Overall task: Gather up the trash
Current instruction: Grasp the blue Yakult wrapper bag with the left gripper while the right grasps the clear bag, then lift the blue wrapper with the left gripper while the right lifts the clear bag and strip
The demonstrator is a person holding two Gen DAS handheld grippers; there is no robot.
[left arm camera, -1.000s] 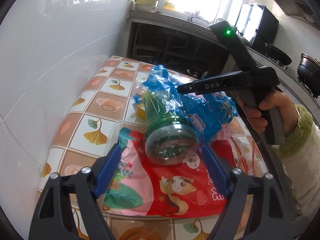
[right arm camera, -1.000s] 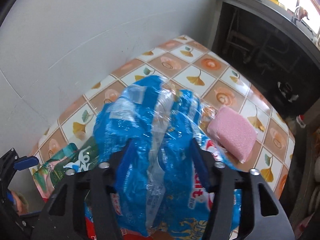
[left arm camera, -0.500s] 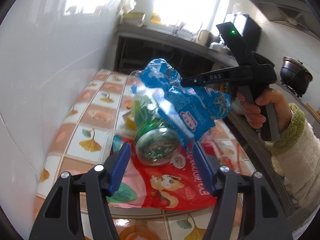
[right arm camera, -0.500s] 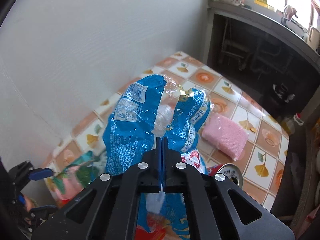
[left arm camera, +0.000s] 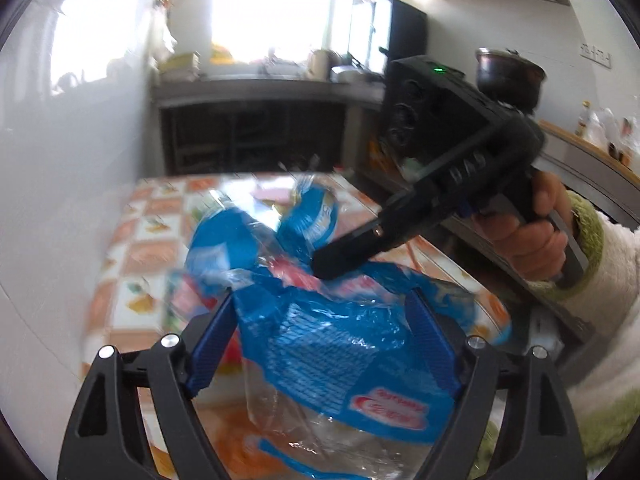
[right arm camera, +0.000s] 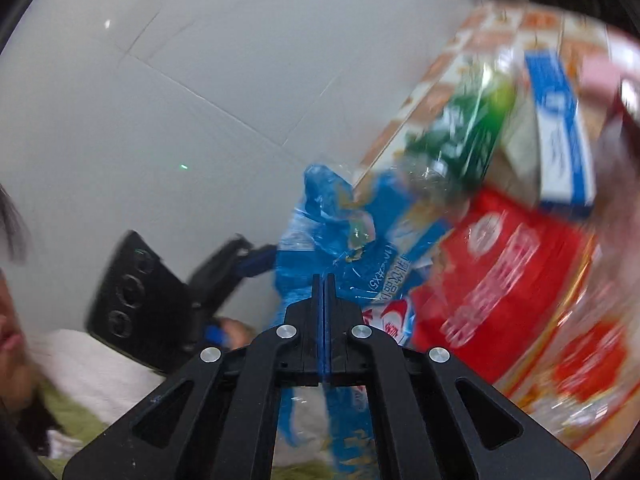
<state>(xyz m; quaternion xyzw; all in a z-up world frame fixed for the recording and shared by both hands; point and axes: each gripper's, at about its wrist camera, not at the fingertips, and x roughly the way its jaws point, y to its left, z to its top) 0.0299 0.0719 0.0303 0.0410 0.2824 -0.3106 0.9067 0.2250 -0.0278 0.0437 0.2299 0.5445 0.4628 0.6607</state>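
Observation:
A crumpled blue plastic wrapper [left arm camera: 320, 336] hangs in the air in front of me. My right gripper [right arm camera: 324, 280] is shut on its upper part; in the left wrist view its black fingertips [left arm camera: 336, 264] pinch the wrapper from the right. My left gripper [left arm camera: 324, 340] is open, and the wrapper hangs between its blue pads [left arm camera: 212, 344] without being squeezed. The right wrist view shows the wrapper [right arm camera: 340, 240], a green bottle [right arm camera: 460, 140], a red packet [right arm camera: 500, 280] and a blue-and-white box [right arm camera: 560, 128] on the tiled table [right arm camera: 440, 72], all blurred.
A white tiled wall [left arm camera: 80, 160] runs along the table's left side. The patterned table [left arm camera: 148, 240] lies below the wrapper. A dark counter with shelves [left arm camera: 256, 120] stands behind it. A stove counter with a pot [left arm camera: 508, 76] is at the right.
The right gripper closed on the blue wrapper and lifted it off the table toward the left gripper. The wrapper now hangs between the open left fingers. Both cameras swung upward.

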